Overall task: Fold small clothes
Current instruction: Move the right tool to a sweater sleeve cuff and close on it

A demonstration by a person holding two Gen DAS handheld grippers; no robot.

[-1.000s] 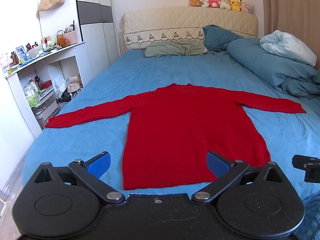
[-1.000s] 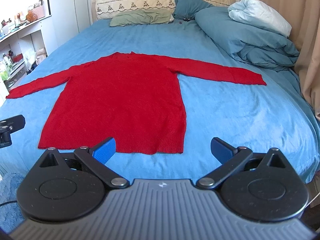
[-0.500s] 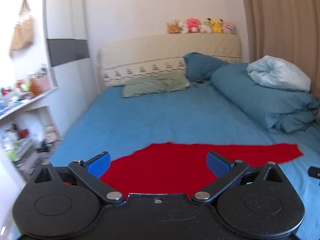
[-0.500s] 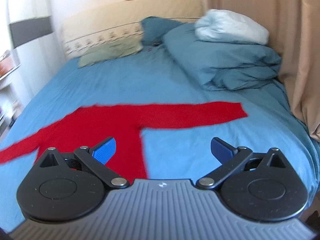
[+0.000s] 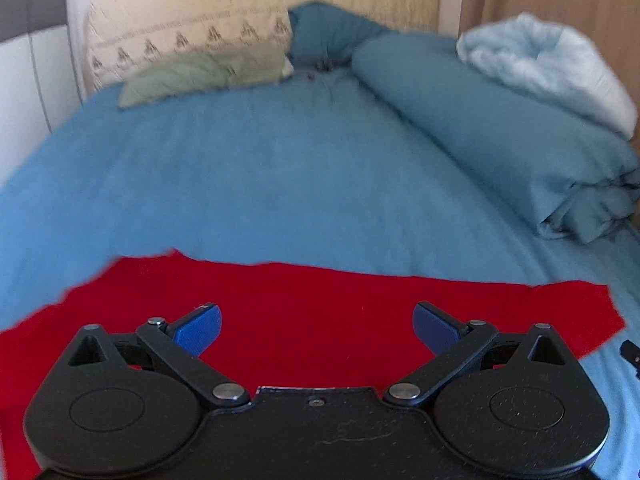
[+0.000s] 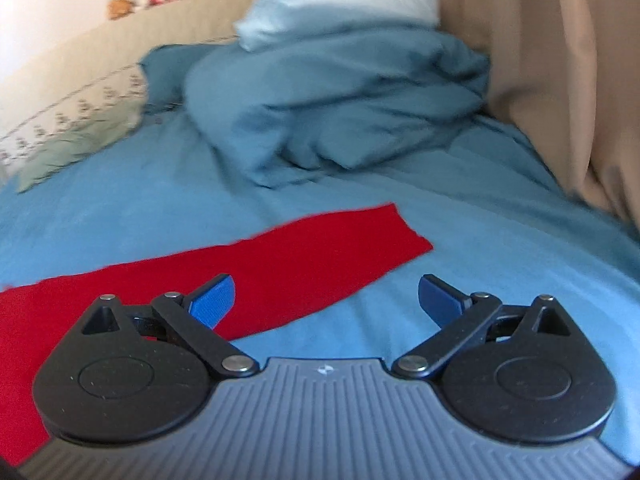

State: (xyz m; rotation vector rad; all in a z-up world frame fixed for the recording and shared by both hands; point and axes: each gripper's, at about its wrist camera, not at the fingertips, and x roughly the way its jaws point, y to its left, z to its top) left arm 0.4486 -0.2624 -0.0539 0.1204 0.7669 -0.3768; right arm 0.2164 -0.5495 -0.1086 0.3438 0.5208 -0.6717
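Observation:
A red knitted sweater (image 5: 312, 312) lies flat on the blue bed sheet (image 5: 260, 184). In the left wrist view my left gripper (image 5: 318, 328) is open and empty, low over the sweater's upper body near the collar. In the right wrist view my right gripper (image 6: 326, 298) is open and empty over the sweater's right sleeve (image 6: 304, 252). The sleeve's cuff end (image 6: 400, 232) lies just ahead of it. The sweater's lower body and left sleeve are out of view.
A rolled blue duvet (image 5: 500, 136) with a pale blue blanket (image 5: 552, 64) on top lies along the bed's right side. A green pillow (image 5: 208, 72) and the beige headboard (image 5: 240, 12) are at the far end. A beige curtain (image 6: 560, 60) hangs at the right.
Both grippers have moved forward and down from the foot of the bed over the sweater. The left is now over the upper body, the right over the right sleeve. Both stayed open.

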